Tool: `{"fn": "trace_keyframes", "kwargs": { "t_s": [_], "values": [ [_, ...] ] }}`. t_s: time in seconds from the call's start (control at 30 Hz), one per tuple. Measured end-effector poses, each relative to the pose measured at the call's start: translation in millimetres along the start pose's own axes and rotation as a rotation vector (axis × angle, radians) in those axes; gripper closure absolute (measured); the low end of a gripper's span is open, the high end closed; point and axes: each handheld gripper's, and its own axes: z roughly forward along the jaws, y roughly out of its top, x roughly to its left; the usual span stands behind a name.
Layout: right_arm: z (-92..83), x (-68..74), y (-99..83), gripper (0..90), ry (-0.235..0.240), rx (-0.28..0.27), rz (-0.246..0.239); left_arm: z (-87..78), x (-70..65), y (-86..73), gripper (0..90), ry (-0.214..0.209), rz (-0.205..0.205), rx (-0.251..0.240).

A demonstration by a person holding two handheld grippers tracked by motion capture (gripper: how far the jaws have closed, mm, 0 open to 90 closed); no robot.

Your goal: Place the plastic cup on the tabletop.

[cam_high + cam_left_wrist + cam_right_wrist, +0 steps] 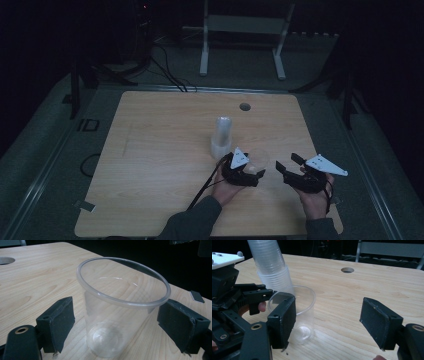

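A single clear cup (122, 312) stands upright on the bench (150, 150), mouth up, directly between the spread fingers (58, 323) of the left gripper (260, 172) — the pads flank its wall on either side without pressing it. The right gripper (284, 166) hangs just beside the cup, its fingers (382, 322) also wide apart and empty, so the left hand is nearer. The stack of cups (221, 136) stands just behind.

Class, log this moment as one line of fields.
left gripper: open around clear cup, not pressing | right gripper: open, empty | cup stack: upright behind
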Motion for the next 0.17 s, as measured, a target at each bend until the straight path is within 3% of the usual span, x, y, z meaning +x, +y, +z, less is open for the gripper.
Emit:
{"fn": "trace_keyframes", "kwargs": {
  "t_s": [0.17],
  "values": [
    [0.0,-0.4,0.1,28.6,-0.001,0.0,0.001,-0.7,0.0,-1.0,14.3,0.0,0.004,0.003]
  ]
}}
